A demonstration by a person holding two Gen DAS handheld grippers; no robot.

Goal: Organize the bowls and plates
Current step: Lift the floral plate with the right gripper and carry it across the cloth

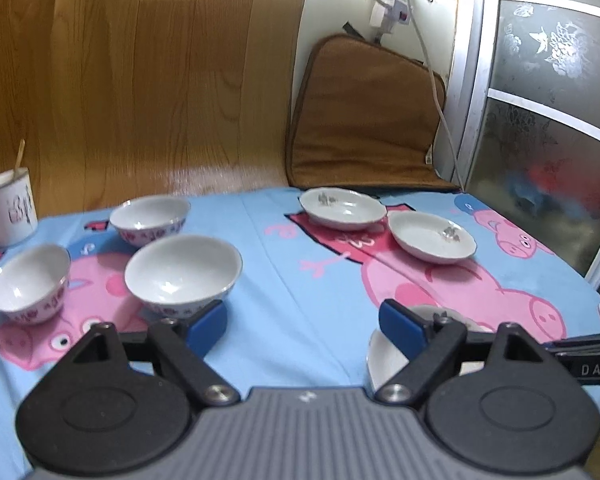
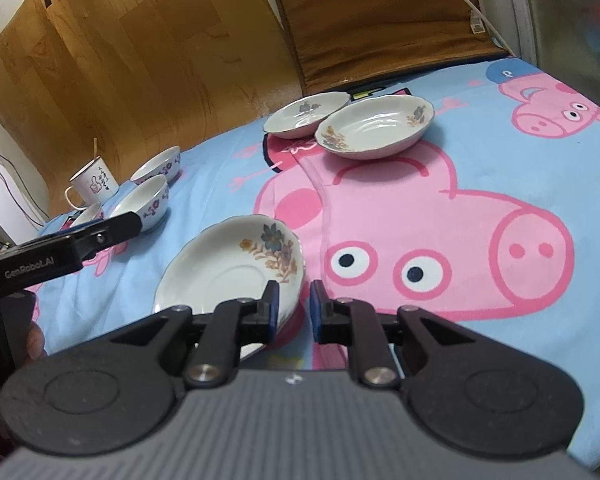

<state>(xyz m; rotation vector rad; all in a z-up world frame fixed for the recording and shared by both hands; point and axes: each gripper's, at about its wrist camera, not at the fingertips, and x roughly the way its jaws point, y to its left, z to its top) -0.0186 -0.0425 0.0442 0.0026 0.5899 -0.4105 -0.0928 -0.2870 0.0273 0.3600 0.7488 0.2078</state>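
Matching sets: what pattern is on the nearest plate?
Blue and orange-brown flowers on white plate; right wrist view.

**Table with cartoon-pig cloth, dishes on top**

Table covered by blue cloth (image 2: 480,92) printed with pink cartoon pigs. On it: three bowls with purple flower trim, grouped at left (image 1: 182,270) (image 1: 30,282) (image 1: 150,218). White mug (image 1: 10,210) with a stick in it, beside the bowls at far left. Two shallow plates touching at the far side (image 2: 306,114) (image 2: 374,126). One flowered plate nearer (image 2: 230,268), apart from the pair.

Near plate (image 1: 380,356) mostly hidden behind left gripper (image 1: 302,326); third bowl (image 2: 87,213) largely occluded.
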